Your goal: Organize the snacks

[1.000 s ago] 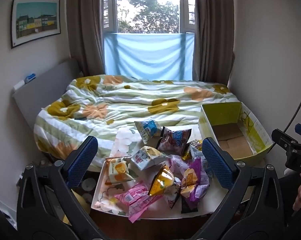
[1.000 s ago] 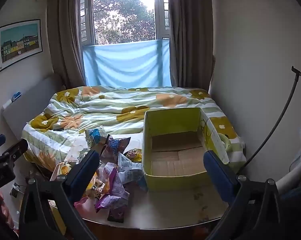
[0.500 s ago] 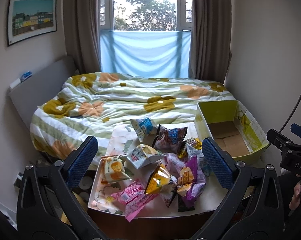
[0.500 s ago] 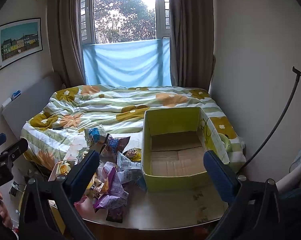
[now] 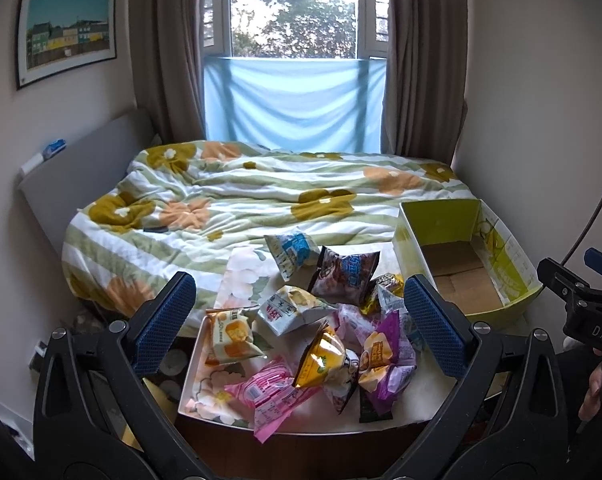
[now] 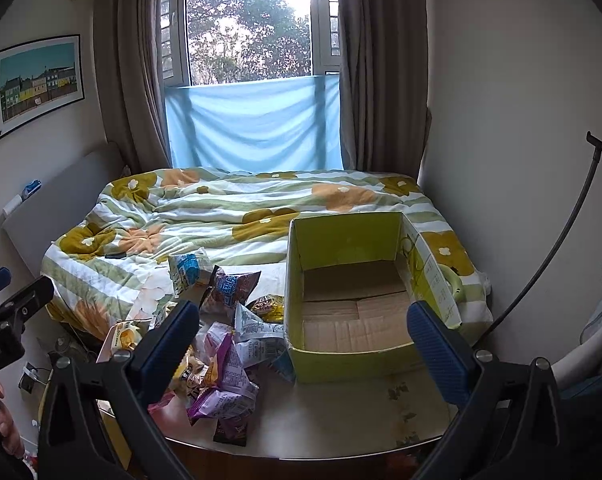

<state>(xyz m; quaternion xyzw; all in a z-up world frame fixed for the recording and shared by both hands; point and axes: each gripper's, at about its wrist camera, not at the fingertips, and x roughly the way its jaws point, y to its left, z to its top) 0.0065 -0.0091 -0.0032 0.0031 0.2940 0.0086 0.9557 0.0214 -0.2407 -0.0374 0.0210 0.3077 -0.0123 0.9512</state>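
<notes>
Nearest the lens, the left gripper [image 5: 299, 326] hangs above the heap with its blue-padded fingers spread wide and nothing between them; the right gripper [image 6: 303, 346] is likewise released and empty, poised over the near edge of the table and the front of the box.

The snack packets [image 5: 321, 344] lie in a loose pile on the left half of the small table [image 6: 341, 412], several overlapping. A pink packet [image 5: 267, 394] sits closest to the table's front edge, with a yellow-gold pouch [image 5: 319, 362] and a purple packet [image 5: 381, 356] just behind it. An orange-printed bag [image 5: 229, 336] rests at the left, a dark bag with blue lettering [image 5: 343, 276] and a blue-and-white bag [image 5: 295, 252] farther back. These look light, air-puffed and crinkly — the film is probably slick, and the contents may crush under a hard squeeze. My judgement is that the flat crimped seam or a corner offers the surest hold, since a pinch across the puffed belly could slip or pop.

The open cardboard box [image 6: 297, 336], yellow-green outside, stands on the right half of the table, just beside the pile and holding nothing yet — so the sorting has not visibly begun.

The tabletop is pale with a floral print. Beyond it spreads a bed [image 5: 261, 200] under a flowered, green-striped duvet, then a window [image 5: 293, 8] with a blue cloth [image 5: 293, 108] across its lower part, brown curtains either side, and a framed picture [image 5: 67, 36] on the left wall.
</notes>
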